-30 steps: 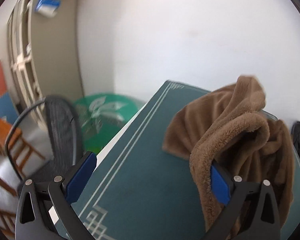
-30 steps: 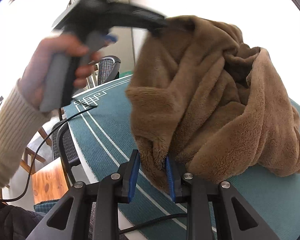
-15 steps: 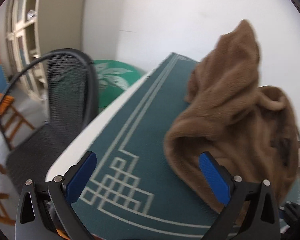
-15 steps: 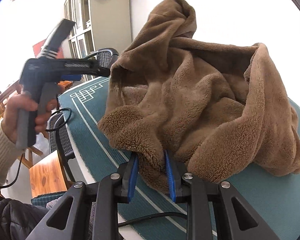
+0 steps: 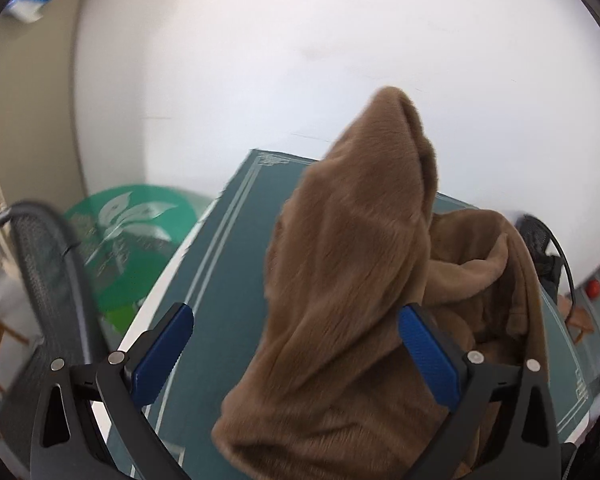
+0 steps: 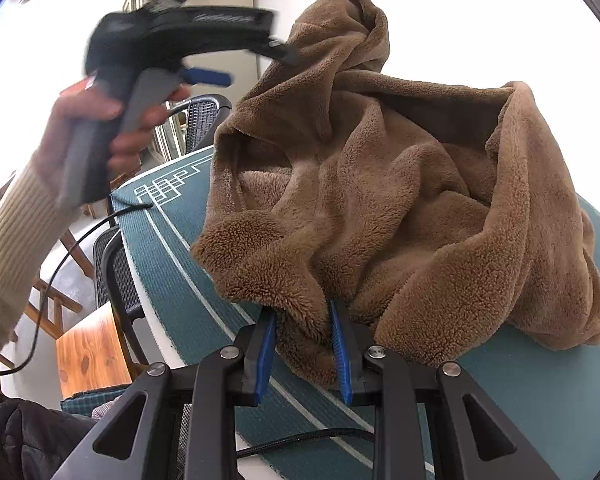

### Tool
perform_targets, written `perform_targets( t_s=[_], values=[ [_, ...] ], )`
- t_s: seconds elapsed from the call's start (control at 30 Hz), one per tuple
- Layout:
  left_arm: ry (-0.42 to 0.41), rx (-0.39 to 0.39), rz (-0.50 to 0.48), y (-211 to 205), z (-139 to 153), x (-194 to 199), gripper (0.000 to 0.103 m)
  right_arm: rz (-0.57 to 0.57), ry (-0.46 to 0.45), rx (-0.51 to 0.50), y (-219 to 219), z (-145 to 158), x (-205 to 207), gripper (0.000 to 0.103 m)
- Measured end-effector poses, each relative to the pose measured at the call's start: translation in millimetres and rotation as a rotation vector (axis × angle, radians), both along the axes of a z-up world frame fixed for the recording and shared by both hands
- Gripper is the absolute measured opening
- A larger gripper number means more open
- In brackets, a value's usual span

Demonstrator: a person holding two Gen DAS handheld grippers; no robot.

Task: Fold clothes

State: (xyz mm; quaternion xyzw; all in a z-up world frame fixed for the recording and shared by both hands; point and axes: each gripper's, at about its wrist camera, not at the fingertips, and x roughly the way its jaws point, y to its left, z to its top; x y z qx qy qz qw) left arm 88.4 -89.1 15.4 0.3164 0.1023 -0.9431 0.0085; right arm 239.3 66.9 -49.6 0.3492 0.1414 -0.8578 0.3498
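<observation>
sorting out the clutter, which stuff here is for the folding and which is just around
For the job: brown fleece garment, right gripper shut on its edge, left gripper open, green mat.
Just around: mesh chair, wooden stool, black cable.

In the right wrist view the left tool (image 6: 288,54) is smeared by motion, and its far tip sinks into the brown fleece garment (image 6: 400,200), so its finger spread cannot be read there. The hand (image 6: 100,120) on its grip is blurred too. The garment's folds bury the tips of the right tool (image 6: 303,320). In the left wrist view the garment (image 5: 352,280) is soft with blur, covers much of the desk (image 5: 228,248), and runs off the lower edge. The chair (image 5: 40,264) is cropped at the left.
</observation>
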Motion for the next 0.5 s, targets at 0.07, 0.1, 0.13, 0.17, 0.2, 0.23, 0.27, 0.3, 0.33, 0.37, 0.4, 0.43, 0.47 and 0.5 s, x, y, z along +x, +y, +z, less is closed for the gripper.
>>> perform_targets(
  t_s=[0.07,0.1,0.13,0.17,0.2,0.23,0.27,0.3,0.33,0.37,0.4,0.43,0.47,0.5],
  values=[
    [0.000,-0.020,-0.028,-3.0,1.0,-14.2,0.103,-0.003,-0.003,-0.004,-2.1,-1.0,-0.3,0.029],
    [0.001,-0.041,-0.031,-1.0,0.7,-17.3,0.103,-0.005,-0.005,-0.006,-4.5,-2.0,-0.4,0.030],
    [0.002,-0.063,-0.032,0.8,0.3,-20.1,0.103,-0.005,-0.008,-0.010,-6.2,-3.1,-0.6,0.031],
    [0.002,-0.095,-0.029,3.3,-0.2,-22.3,0.103,-0.002,-0.012,-0.013,-6.0,-3.7,-0.7,0.034],
    [0.001,-0.128,-0.025,5.9,-0.7,-24.4,0.103,0.006,-0.018,-0.019,-6.4,-4.2,-0.9,0.042],
    [-0.001,-0.143,-0.024,7.3,-1.0,-29.9,0.103,0.014,-0.025,-0.024,-6.8,-4.5,-0.9,0.049],
    [-0.002,-0.152,-0.021,8.4,-0.5,-32.1,0.103,0.025,-0.031,-0.029,-7.3,-4.7,-0.2,0.058],
    [-0.001,-0.152,-0.018,8.8,0.1,-33.3,0.103,0.032,-0.029,-0.026,-8.6,-5.0,1.1,0.064],
    [-0.002,-0.149,-0.015,8.4,-0.1,-34.7,0.103,0.034,-0.020,-0.015,-10.0,-4.6,2.7,0.065],
    [-0.004,-0.146,-0.013,7.9,-0.4,-36.1,0.103,0.035,-0.010,-0.003,-11.3,-4.3,4.2,0.067],
    [-0.007,-0.144,-0.012,8.2,-0.6,-36.4,0.103,0.036,0.000,0.008,-13.6,-5.0,5.5,0.070],
    [-0.011,-0.143,-0.011,8.7,-0.8,-36.6,0.103,0.037,0.008,0.018,-18.5,-7.6,6.4,0.071],
    [-0.015,-0.142,-0.011,8.7,-1.4,-38.1,0.103,0.039,0.015,0.027,-22.0,-9.5,7.5,0.072],
    [-0.017,-0.140,-0.011,8.8,-1.9,-39.2,0.103,0.040,0.018,0.031,-22.3,-9.7,8.7,0.073]
  ],
)
